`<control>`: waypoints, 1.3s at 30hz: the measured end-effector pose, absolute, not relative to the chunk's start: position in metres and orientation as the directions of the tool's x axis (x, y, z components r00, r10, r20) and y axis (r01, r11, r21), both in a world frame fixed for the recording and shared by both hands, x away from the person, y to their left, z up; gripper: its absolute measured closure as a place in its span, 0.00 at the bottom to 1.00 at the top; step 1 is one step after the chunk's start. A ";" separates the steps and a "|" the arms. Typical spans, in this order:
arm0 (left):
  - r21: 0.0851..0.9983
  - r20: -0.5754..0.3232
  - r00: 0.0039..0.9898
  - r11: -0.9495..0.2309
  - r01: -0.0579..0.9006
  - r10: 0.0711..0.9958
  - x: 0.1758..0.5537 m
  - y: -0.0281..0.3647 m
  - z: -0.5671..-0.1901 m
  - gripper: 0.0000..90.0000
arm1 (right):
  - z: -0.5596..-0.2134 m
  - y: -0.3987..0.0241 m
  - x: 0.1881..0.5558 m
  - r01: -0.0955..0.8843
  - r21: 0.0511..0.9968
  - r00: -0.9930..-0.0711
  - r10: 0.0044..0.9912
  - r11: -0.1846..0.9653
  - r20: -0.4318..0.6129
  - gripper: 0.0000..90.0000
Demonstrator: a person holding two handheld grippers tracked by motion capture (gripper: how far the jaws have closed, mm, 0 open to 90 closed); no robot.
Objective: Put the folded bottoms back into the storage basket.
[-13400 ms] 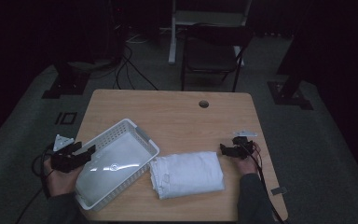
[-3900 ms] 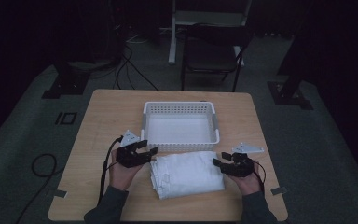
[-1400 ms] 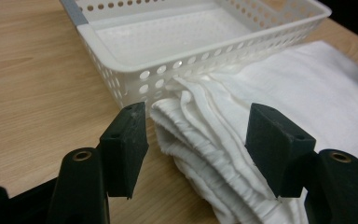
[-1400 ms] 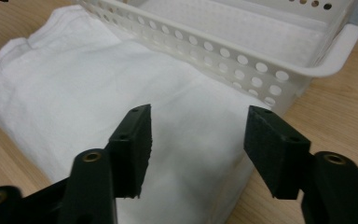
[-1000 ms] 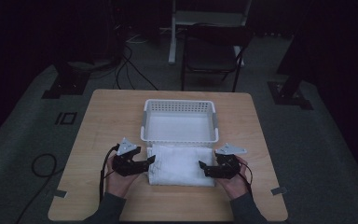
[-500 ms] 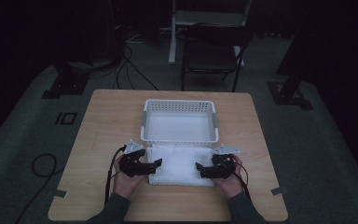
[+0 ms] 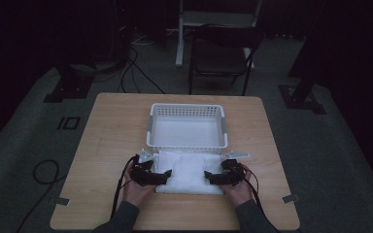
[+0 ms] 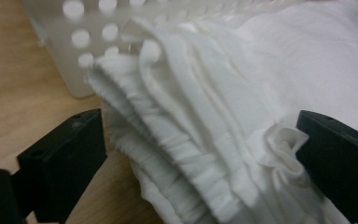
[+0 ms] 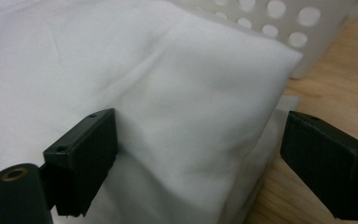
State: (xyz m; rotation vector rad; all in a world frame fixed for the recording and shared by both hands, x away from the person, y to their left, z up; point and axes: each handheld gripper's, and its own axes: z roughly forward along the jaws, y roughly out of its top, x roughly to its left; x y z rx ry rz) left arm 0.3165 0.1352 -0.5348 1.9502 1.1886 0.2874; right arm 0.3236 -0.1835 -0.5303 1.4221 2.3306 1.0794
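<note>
I see the folded white cloth (image 7: 189, 172) on the wooden table (image 7: 107, 141), its far edge touching the near wall of the white basket (image 7: 187, 127). Left gripper (image 7: 161, 175) is at the cloth's left end, jaws spread wide around the layered edge (image 8: 191, 135), not clamped. Right gripper (image 7: 209, 176) is at the cloth's right end, jaws also wide, straddling the corner (image 9: 200, 116). Basket's perforated wall sits just behind the cloth in both gripper views.
</note>
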 end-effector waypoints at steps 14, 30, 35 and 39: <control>0.702 -0.347 0.504 -0.137 0.699 0.791 0.325 0.142 -0.552 0.00 | -0.544 -0.194 0.332 0.757 0.629 -0.481 0.803 0.177 0.352 0.11; 0.689 -0.372 0.494 -0.123 0.714 0.786 0.325 0.144 -0.554 0.00 | -0.545 -0.196 0.324 0.758 0.636 -0.446 0.827 0.147 0.341 0.11; 0.694 -0.375 0.496 -0.118 0.710 0.783 0.325 0.145 -0.555 0.00 | -0.544 -0.195 0.321 0.754 0.641 -0.438 0.837 0.143 0.329 0.11; 0.695 -0.379 0.506 -0.122 0.708 0.775 0.325 0.145 -0.555 0.00 | -0.547 -0.201 0.326 0.768 0.627 -0.456 0.798 0.130 0.394 0.14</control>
